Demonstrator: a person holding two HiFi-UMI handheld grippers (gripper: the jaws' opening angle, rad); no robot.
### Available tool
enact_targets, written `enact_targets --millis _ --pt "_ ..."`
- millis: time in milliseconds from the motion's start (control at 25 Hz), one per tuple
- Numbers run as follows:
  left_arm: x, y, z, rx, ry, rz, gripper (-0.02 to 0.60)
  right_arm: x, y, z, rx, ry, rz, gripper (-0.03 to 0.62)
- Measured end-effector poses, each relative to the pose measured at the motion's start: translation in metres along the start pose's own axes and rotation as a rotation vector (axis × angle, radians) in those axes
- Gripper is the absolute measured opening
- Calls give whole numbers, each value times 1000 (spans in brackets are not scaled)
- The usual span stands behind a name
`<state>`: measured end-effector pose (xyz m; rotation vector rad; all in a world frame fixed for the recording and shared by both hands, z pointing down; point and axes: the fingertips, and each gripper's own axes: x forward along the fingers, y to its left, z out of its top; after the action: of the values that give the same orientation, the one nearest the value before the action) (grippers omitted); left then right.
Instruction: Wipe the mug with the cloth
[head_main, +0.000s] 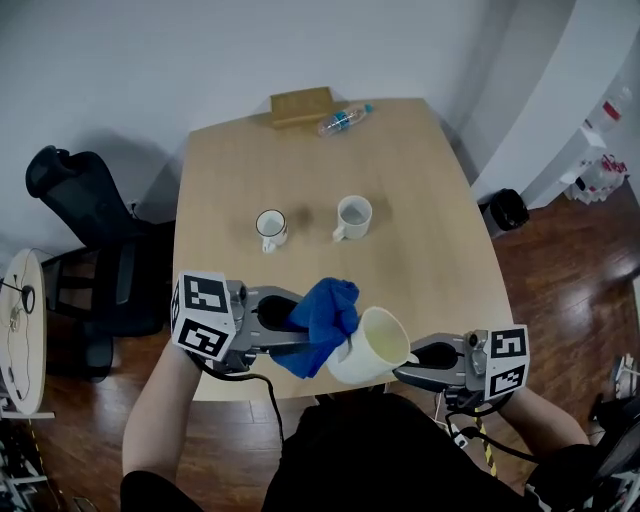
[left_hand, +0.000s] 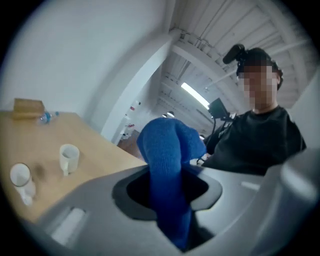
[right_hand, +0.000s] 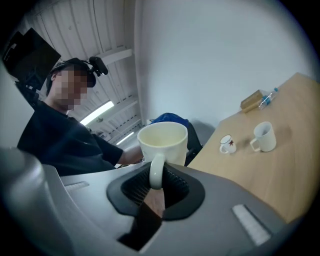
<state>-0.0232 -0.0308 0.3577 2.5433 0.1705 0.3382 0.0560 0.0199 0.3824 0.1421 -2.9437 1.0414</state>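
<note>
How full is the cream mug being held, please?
Empty, it seems: the cream mug is tipped, and its visible interior is bare.

mug (head_main: 372, 346): glossy cream ceramic | cloth (head_main: 322, 320): blue knitted, rough | surface (head_main: 420, 190): matt pale wood

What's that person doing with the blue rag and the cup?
A person is cleaning a mug, using a gripper in each hand. The left gripper pinches a blue cloth. The right gripper holds a cream mug by its handle. The cloth looks pressed against the mug's side, just above the near edge of the table. A small mug and a white mug stand untouched farther back.
</note>
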Motion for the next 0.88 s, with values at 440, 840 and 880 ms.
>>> enact_targets --millis 440,840,880 --pt "-33 -59 57 -203 -800 -628 129 19 74 47 138 -288 430 43" --pt "-12 -78 55 -264 -1009 -689 129 33 89 93 296 -471 624 43" --pt "-12 -77 56 -278 -1034 -684 127 34 86 94 303 -486 624 43"
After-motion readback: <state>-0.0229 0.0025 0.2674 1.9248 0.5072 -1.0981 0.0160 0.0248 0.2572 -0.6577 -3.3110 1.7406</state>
